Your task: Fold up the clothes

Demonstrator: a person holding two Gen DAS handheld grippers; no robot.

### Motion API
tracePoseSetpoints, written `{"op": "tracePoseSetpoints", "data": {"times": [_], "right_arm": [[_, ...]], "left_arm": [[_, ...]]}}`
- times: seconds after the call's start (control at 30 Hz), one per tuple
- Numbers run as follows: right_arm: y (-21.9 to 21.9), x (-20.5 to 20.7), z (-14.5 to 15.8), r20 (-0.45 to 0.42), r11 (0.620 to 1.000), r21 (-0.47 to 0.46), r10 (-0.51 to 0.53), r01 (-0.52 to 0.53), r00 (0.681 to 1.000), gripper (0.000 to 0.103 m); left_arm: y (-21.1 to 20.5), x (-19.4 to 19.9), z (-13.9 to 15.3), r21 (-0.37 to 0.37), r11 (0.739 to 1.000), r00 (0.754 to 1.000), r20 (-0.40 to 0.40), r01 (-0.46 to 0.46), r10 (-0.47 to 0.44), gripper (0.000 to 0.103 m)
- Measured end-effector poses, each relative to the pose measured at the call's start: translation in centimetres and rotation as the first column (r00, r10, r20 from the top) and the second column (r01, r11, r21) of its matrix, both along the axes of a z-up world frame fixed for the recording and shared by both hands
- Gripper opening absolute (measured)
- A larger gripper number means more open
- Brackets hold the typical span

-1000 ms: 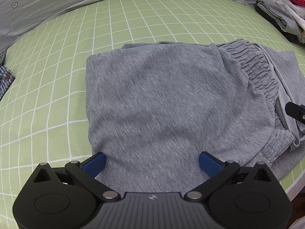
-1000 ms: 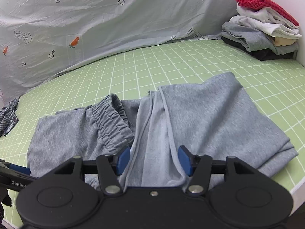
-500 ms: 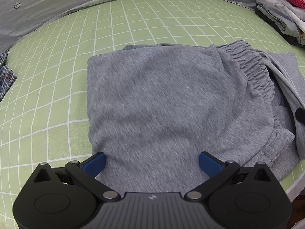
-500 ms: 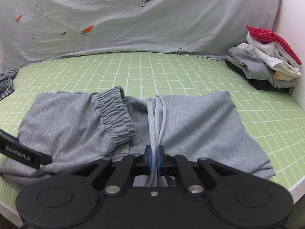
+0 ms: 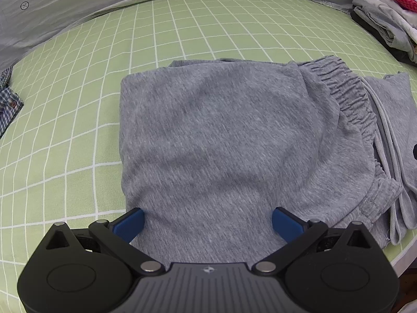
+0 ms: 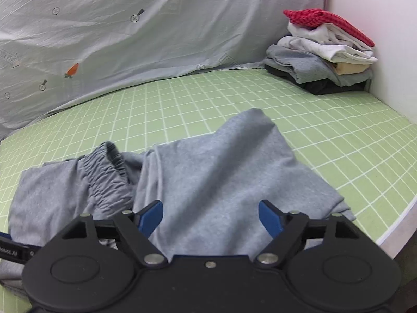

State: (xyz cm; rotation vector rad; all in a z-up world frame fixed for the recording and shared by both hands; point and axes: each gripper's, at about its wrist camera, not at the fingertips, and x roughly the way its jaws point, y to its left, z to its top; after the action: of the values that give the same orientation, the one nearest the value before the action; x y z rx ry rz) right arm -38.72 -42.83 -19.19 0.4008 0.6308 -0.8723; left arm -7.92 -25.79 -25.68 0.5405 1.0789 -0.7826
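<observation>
Setting: green bedsheet (image 5: 78, 109) printed with a white grid, stretched flat over a mattress; a wrinkled pale grey sheet (image 6: 130, 39) with small carrot and arrow motifs hangs along the far side.
Garment: grey sweatpants (image 5: 213, 140) of soft, heathered knit lie on the near part of the bed, partly folded, one broad flat panel on the left and a second panel rising into a loose ridge on the right.
Waistband: ribbed elastic waistband (image 5: 349, 96), gathered into tight puckers, curves between the two panels; thin rolled folds of fabric run just beside it.
Left gripper: left gripper (image 5: 207, 223) hovers low over the near edge of the flat panel, blue fingers (image 5: 127, 223) spread wide apart and holding nothing.
Right gripper: right gripper (image 6: 210, 217) sits over the raised panel, its blue pads likewise splayed, with cloth lying between them but not pinched.
Stack: pile of folded clothes (image 6: 323, 54) rests in the far right corner against a white wall (image 6: 378, 26), topped by a red textured piece, with white, grey, cream and black layers beneath.
Left edge: checked blue shirt (image 5: 7, 107) with a button pokes in at the left.
</observation>
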Motion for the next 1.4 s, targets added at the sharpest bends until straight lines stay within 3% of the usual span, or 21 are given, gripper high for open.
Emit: {"op": "tracePoseSetpoints", "data": {"times": [0.23,0.4,0.5,0.53,0.63,0.67,0.7,1.0,1.27,1.4], "right_arm": [[-7.0,-3.4,-1.0,-0.069,0.986,-0.025,-0.163,0.162,0.984,0.084],[-9.9,-5.0,-2.0,-0.029,0.981,0.084,-0.175,0.177,0.984,0.084],[-10.6,-5.7,-2.6,0.029,0.974,0.15,-0.174,0.168,0.984,0.078],[-10.7,-5.8,-2.6,0.041,0.973,0.157,-0.175,0.166,0.984,0.07],[-11.2,-6.1,-2.4,0.074,0.968,0.2,-0.167,0.149,0.983,0.027],[-11.2,-6.3,-2.1,0.092,0.967,0.21,-0.166,0.144,0.982,0.017],[-11.2,-6.5,-1.7,0.11,0.966,0.22,-0.166,0.139,0.98,0.014],[-8.9,-6.1,3.5,0.307,0.974,0.224,-0.114,0.045,0.945,0.011],[-4.0,-0.2,5.6,0.383,0.973,0.203,0.023,-0.109,0.923,0.011],[-1.4,3.0,5.7,0.437,0.955,0.22,0.085,-0.199,0.895,0.011]], "left_arm": [[-0.6,-0.5,0.4,0.007,0.999,0.999,0.002,-0.032,0.032,0.103],[0.0,-0.9,0.7,0.018,0.998,0.998,-0.009,-0.063,0.063,0.103],[0.0,-1.1,0.9,0.025,0.996,0.996,-0.015,-0.085,0.086,0.103],[0.0,-1.1,0.9,0.027,0.995,0.995,-0.018,-0.093,0.093,0.103],[-0.2,-1.2,1.1,0.035,0.993,0.993,-0.024,-0.116,0.117,0.103],[-0.3,-1.2,1.1,0.038,0.992,0.992,-0.026,-0.122,0.123,0.103],[-0.3,-1.3,1.2,0.043,0.991,0.991,-0.029,-0.128,0.129,0.103],[-0.7,-1.0,1.6,0.099,0.985,0.987,-0.063,-0.14,0.147,0.103],[-0.1,-1.6,2.4,0.131,0.989,0.997,-0.037,-0.065,0.07,0.103],[1.4,-1.1,2.9,0.112,0.992,0.998,-0.035,-0.052,0.056,0.103]]}}
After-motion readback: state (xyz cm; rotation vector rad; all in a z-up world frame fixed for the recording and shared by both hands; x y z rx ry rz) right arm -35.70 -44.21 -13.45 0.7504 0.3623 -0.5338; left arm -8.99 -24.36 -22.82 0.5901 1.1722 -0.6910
